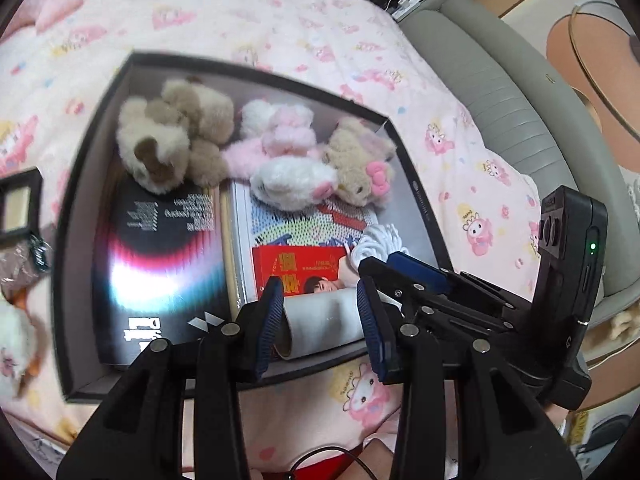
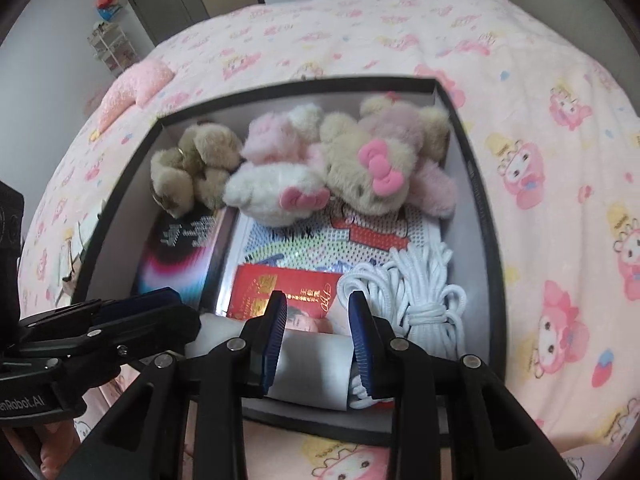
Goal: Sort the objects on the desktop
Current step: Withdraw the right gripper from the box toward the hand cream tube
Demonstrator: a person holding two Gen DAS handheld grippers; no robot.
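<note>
A dark open box [image 1: 80,184] [image 2: 280,88] lies on a pink printed bedspread. A white paper roll [image 1: 324,320] [image 2: 308,368] rests inside along its near wall. My left gripper [image 1: 320,324] is shut on it, both blue pads against the roll. My right gripper [image 2: 316,340] straddles the same roll, with a thin gap showing at its right pad. Each gripper shows in the other's view: the right gripper [image 1: 400,272], the left gripper [image 2: 140,308]. Plush toys [image 1: 176,132] [image 2: 376,160] fill the box's far end. White rope [image 1: 378,240] [image 2: 420,292] sits beside a red booklet [image 1: 296,268] [image 2: 292,288].
A black book [image 1: 160,260] [image 2: 180,256] and a beaded picture [image 2: 340,240] line the box floor. A small framed object [image 1: 20,204] and more plush lie left of the box. A grey padded headboard [image 1: 500,92] runs along the right; a pink cushion [image 2: 136,84] lies far left.
</note>
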